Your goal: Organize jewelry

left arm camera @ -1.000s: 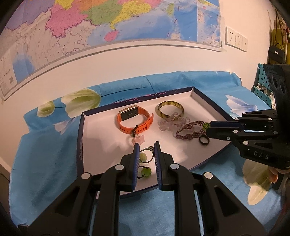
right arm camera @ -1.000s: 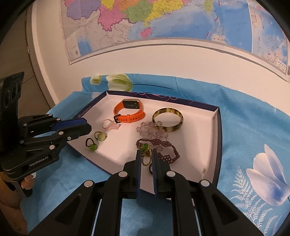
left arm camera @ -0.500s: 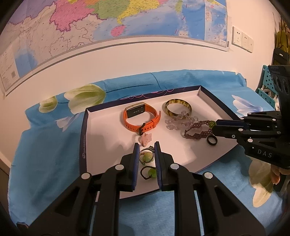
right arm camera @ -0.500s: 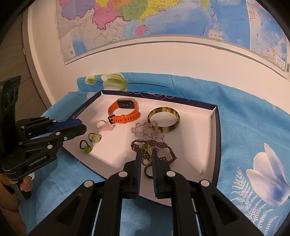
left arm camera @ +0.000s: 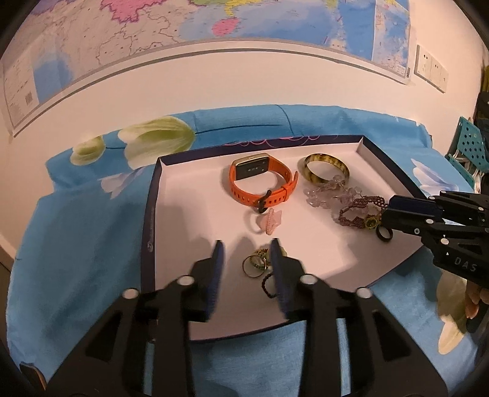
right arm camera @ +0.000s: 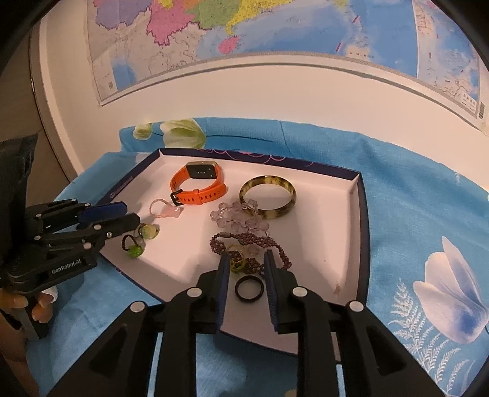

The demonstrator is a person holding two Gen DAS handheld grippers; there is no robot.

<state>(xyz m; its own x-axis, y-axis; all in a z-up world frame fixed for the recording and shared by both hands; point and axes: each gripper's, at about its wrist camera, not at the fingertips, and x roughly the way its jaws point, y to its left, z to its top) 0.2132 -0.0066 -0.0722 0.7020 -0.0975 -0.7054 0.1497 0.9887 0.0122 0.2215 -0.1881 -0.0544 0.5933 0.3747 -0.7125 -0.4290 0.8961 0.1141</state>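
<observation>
- Left wrist view: the right gripper [left arm camera: 385,210] enters from the right edge, and the white letters "D A S" can be read on its black body; what else is printed there I cannot make out.
- The left gripper [left arm camera: 246,249] hangs over the near part of the tray [left arm camera: 149,213] with its jaws wide apart and nothing between them; a gold ring with a green stone [left arm camera: 256,263] lies on the tray floor just inside the right finger.
- A dark beaded ring [left arm camera: 269,284] is half hidden behind that right finger.
- The tray's left wall carries a pale logo and a line of lettering, too small to read.
- A map [left arm camera: 214,24] with tiny illegible place names hangs on the wall.
- Right wrist view: the left gripper [right arm camera: 128,212] at the left edge bears "GenRobot.AI" in white on its side.
- The right gripper [right arm camera: 246,262] is held open at a middling width, empty; a plain black ring [right arm camera: 249,289] lies on the tray between its fingers.
- A purple beaded bracelet [right arm camera: 250,244] with a green charm sits just beyond the fingertips, partly covered by them.
- An orange watch [right arm camera: 198,183], a mottled bangle [right arm camera: 268,197], a clear crystal bracelet [right arm camera: 238,215] and a pink ring [right arm camera: 166,209] lie farther back in the tray.
- The tray rests on a blue floral cloth [right arm camera: 412,213]; what lies under the cloth is hidden.
</observation>
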